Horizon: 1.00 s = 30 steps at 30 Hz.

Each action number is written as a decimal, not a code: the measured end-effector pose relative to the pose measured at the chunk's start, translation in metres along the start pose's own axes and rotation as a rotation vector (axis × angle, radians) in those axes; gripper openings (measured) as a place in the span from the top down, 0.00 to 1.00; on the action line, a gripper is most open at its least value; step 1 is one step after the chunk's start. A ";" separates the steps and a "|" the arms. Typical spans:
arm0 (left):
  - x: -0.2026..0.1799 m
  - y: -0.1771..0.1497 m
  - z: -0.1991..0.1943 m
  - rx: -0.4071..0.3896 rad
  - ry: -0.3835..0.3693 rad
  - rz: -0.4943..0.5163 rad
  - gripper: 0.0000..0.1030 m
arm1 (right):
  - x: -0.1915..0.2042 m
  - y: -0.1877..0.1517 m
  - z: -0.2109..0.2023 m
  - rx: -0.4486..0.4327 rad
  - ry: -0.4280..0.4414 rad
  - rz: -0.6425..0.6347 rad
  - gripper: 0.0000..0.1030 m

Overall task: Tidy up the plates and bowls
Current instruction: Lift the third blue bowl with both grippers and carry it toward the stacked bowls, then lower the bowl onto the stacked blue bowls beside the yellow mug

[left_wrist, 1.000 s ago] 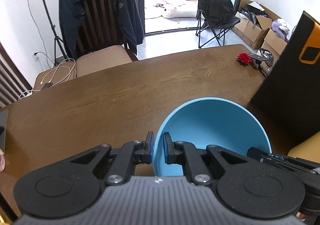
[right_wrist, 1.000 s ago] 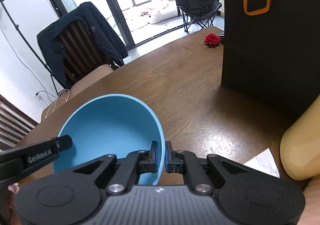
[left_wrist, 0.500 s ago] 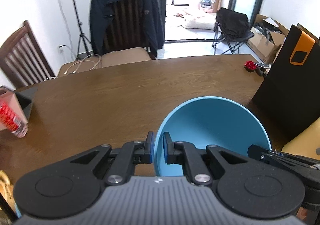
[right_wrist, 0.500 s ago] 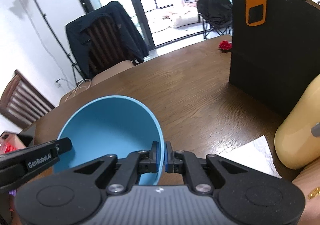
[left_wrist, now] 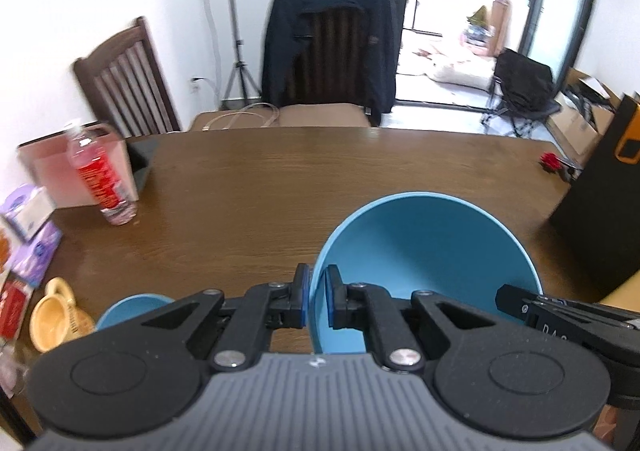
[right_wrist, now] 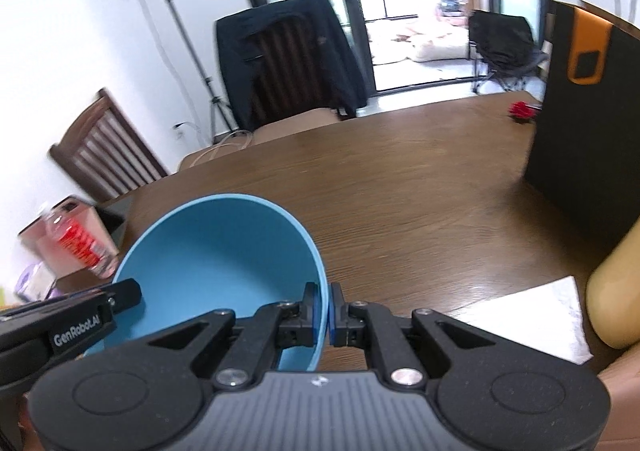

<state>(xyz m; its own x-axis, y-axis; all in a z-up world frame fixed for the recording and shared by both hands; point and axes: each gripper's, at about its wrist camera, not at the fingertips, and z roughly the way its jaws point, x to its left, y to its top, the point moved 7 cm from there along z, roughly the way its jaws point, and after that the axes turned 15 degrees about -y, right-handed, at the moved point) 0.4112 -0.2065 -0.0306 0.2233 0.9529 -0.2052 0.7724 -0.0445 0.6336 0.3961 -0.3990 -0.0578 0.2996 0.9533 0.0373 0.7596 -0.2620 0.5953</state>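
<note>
Here, the left gripper (left_wrist: 317, 301) is clenched on the left rim of a round blue plastic bowl (left_wrist: 432, 251), and the right gripper (right_wrist: 324, 309) is clenched on its right rim. The bowl is held above the brown wooden table (left_wrist: 320, 191). A second blue bowl (left_wrist: 132, 307) sits below-left of the left gripper. Farther left stands a red-labelled bottle (left_wrist: 102, 179); far right, a black paper bag (left_wrist: 600, 211).

the blue bowl (left_wrist: 436, 247) is looking like smooth matt plastic. the table (left_wrist: 280, 187) is showing brown wood with a visible grain and a soft sheen. the left gripper (left_wrist: 317, 301) is showing matt black plastic arms with small shiny metal screws and a ribbed grey body. the bottle (left_wrist: 102, 179) is looking like clear glossy plastic. the bag (right_wrist: 584, 123) is looking like matt black paper.
</note>
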 end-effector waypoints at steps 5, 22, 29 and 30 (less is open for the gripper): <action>0.035 -0.007 -0.024 -0.018 0.051 -0.068 0.92 | 0.038 -0.007 -0.015 -0.007 0.053 -0.067 0.95; 0.153 -0.037 -0.086 -0.053 0.195 -0.224 0.92 | 0.169 -0.040 -0.035 0.015 0.197 -0.244 0.95; 0.197 -0.047 -0.090 -0.050 0.220 -0.278 0.92 | 0.210 -0.054 -0.030 0.036 0.219 -0.292 0.95; 0.201 -0.049 -0.090 -0.049 0.221 -0.282 0.92 | 0.214 -0.055 -0.028 0.038 0.222 -0.295 0.95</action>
<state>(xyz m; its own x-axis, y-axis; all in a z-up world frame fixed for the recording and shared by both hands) 0.3651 0.0146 -0.0358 -0.1329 0.9676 -0.2146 0.7547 0.2391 0.6109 0.4020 -0.1763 -0.0603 -0.0650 0.9969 0.0439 0.8169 0.0279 0.5761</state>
